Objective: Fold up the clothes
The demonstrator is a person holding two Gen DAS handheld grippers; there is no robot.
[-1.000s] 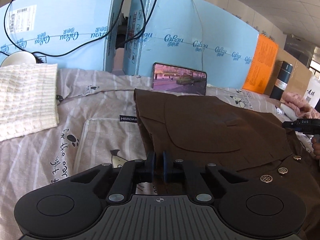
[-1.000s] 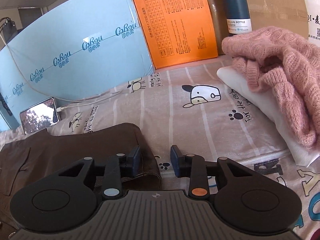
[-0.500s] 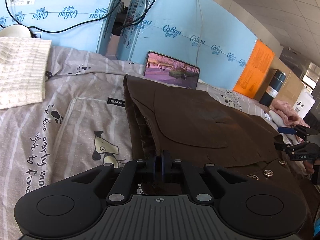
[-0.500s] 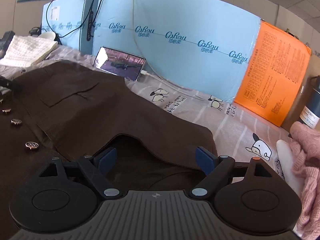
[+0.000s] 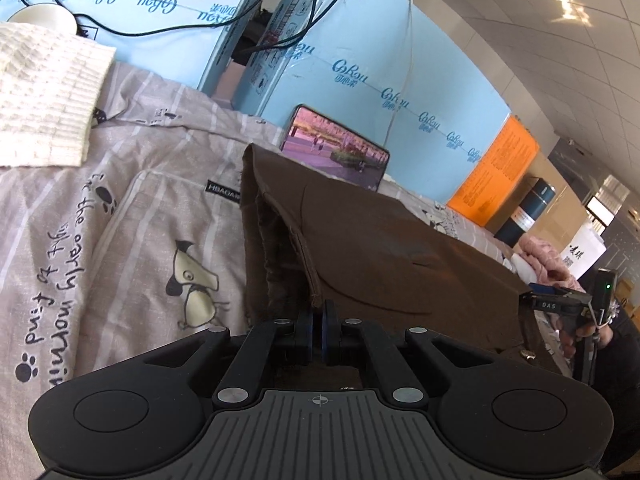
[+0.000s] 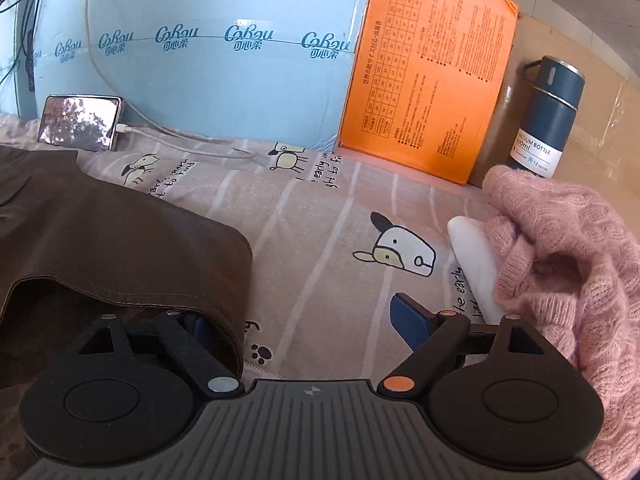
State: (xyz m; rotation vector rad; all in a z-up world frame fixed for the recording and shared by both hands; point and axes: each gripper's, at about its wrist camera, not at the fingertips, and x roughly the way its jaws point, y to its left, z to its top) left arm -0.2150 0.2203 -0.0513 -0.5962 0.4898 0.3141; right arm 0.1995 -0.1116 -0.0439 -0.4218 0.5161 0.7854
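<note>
The brown jacket point(image 5: 400, 264) is spread on the bed point(image 5: 132, 240), just ahead of both tools. Its edge is pinched in the clenched left hand-held gripper point(image 5: 318, 334). The right hand-held gripper point(image 6: 304, 322) is spread wide, one finger tucked under the hem. The cloth looks soft and floppy, so the corners are best held.

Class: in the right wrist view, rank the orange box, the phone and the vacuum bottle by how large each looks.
1. Orange box
2. Phone and vacuum bottle look much alike; the phone stands further off, so I leave them unranked.
</note>
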